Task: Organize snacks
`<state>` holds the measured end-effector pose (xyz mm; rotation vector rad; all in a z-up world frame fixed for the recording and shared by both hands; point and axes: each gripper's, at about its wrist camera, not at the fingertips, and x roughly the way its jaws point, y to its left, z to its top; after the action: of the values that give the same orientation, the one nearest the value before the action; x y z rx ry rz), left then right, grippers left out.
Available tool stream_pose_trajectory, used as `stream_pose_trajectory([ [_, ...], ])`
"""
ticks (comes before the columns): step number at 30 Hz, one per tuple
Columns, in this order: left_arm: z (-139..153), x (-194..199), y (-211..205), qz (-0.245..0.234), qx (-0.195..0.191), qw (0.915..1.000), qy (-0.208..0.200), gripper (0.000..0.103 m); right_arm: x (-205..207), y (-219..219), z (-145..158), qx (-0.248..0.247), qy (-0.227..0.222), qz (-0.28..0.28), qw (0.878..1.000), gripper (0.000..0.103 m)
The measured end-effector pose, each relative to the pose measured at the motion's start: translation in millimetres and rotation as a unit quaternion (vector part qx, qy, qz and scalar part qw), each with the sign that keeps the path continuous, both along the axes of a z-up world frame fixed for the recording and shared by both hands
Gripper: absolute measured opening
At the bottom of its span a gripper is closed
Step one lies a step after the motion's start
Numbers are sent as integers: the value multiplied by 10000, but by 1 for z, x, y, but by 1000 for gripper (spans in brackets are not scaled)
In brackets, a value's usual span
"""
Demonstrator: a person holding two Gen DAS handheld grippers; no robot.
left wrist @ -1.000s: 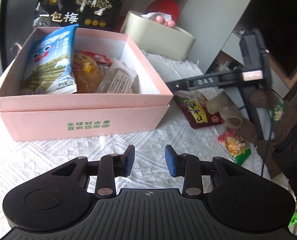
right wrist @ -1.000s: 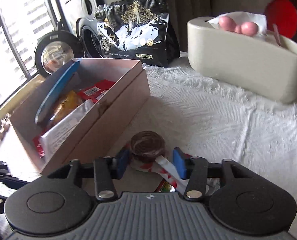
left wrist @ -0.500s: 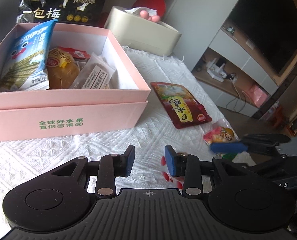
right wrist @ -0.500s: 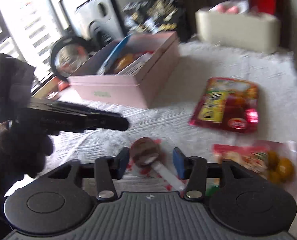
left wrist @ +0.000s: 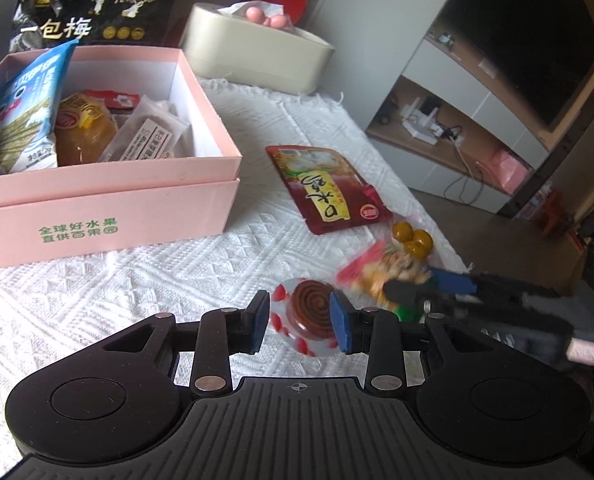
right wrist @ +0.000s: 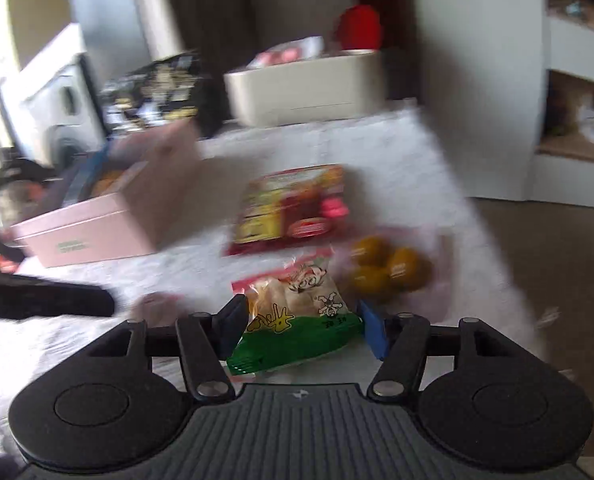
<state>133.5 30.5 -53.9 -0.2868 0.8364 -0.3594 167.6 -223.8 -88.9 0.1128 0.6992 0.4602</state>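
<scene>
the small snack packet [right wrist: 297, 320] with the green bottom edge is seen lying on the white textured cloth [left wrist: 137, 280], between the parted fingers of the right gripper [right wrist: 301, 326]; the pads stand apart and are not pressed on it. it is judged light, crinkly and soft, with brittle pieces inside, so a gentle pinch across its flat sides or on the sealed green edge is advised, not a hard squeeze on the middle.

the left gripper [left wrist: 300, 324] is held partly apart over the spiral sweet [left wrist: 311, 312] in its clear wrapper with red dots; no contact by the pads is shown. the wrapper is judged slippery and the disc stiff, so the disc's rim is the better hold.

just beyond, a red flat pouch [left wrist: 329, 188] and a clear bag of round yellow-brown pieces [left wrist: 411, 240] are left on the cloth.

the pink box [left wrist: 109, 208] is seen open and already part filled: a blue-and-white bag stood on end, a yellow wrapped cake, a pale packet and something red behind. free room is shown at its right side. a cream tissue holder [left wrist: 257, 56] is set behind it.
</scene>
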Motion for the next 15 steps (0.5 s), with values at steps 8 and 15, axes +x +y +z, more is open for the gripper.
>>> stream_pose_trajectory([
  [8,7,3,-26,-167,373,9992,-10,37,-20,-11,22,127,-904,-217,9956,79],
  [15,5,6,-65,-836,659,9943,-63,38,29,-45,-2,-19,94,-1648,9863,82],
])
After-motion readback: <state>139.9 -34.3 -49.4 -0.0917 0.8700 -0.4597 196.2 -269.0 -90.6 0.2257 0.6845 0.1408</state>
